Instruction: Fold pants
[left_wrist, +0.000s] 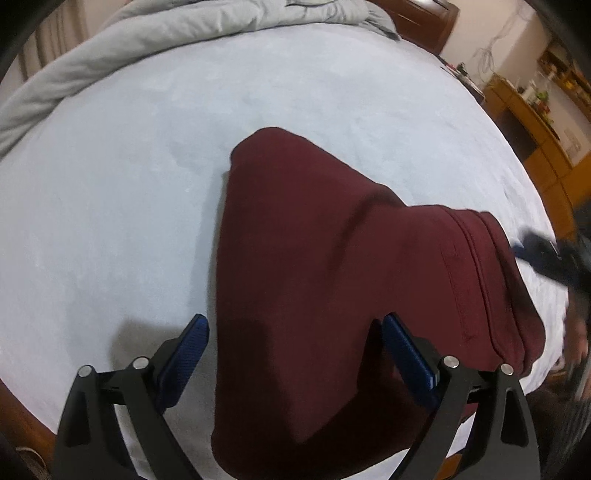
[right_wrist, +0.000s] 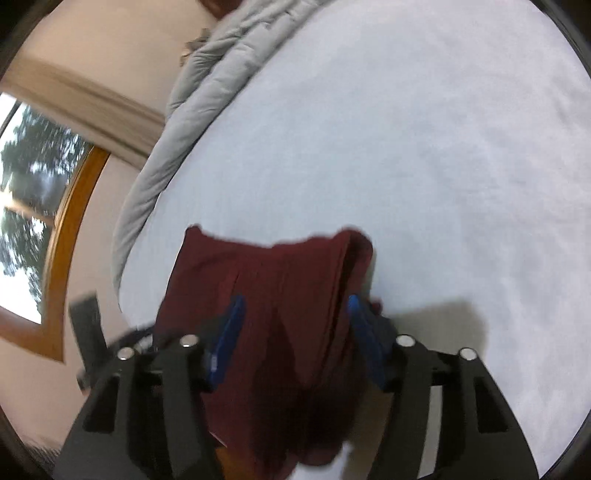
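The dark red pants (left_wrist: 332, 277) lie folded on the pale blue bed sheet (left_wrist: 129, 184), waistband end to the right. My left gripper (left_wrist: 295, 328) is open just above their near part, one blue pad on each side. The right gripper (left_wrist: 546, 254) shows as a dark blur at the pants' right edge. In the right wrist view the right gripper (right_wrist: 295, 306) is open with the pants (right_wrist: 277, 280) bunched between its blue pads (right_wrist: 229, 332); the view is blurred.
A grey quilt (left_wrist: 110, 48) is bunched along the far side of the bed and also shows in the right wrist view (right_wrist: 207, 96). Wooden furniture (left_wrist: 535, 129) stands at the right. A window (right_wrist: 33, 206) with a wooden frame is beyond the bed's edge.
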